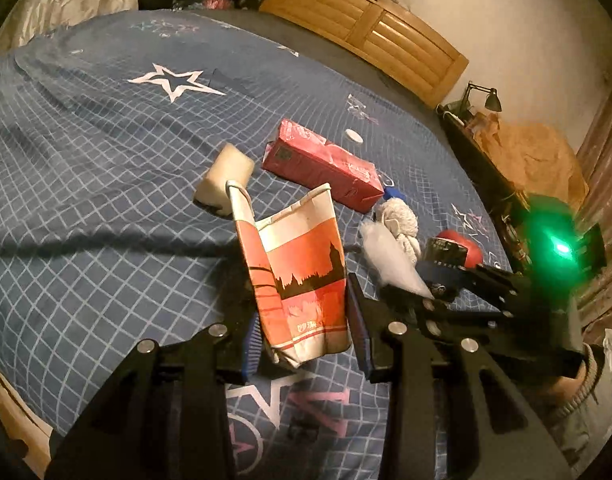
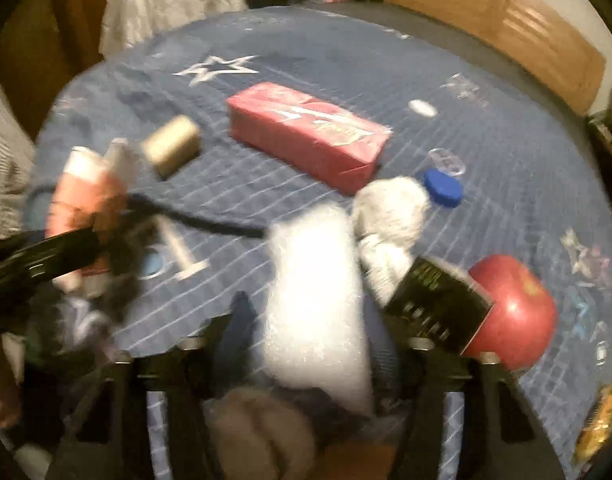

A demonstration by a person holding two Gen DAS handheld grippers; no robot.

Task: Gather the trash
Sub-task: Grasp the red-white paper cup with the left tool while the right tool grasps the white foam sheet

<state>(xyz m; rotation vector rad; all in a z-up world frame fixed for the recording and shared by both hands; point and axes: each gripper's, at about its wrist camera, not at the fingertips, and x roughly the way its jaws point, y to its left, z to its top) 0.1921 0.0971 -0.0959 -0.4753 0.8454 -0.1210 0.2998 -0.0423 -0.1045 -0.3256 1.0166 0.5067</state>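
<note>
Left tongs (image 1: pixel 304 332) pinching a crushed cup (image 1: pixel 296 264), lifted off the bed (image 1: pixel 106 140) to carry away. Right tongs (image 2: pixel 310 344) pinching a white bag (image 2: pixel 314 292), also up. More trash ahead: red box (image 1: pixel 322 166), blue cap (image 2: pixel 443 188). Apple (image 2: pixel 518 312) just right, maybe not trash.

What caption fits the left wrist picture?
Left claw grips a crushed orange paper cup above the blue star bedspread.

Right wrist view smearing throughout (motion blur). White foam piece (image 2: pixel 318 300) hiding right gripper (image 2: pixel 310 328) pads; grip unreadable. Black box (image 2: pixel 438 308) covering apple (image 2: pixel 518 312) left side. Left gripper (image 1: pixel 304 320) bases running off bottom edge.
</note>
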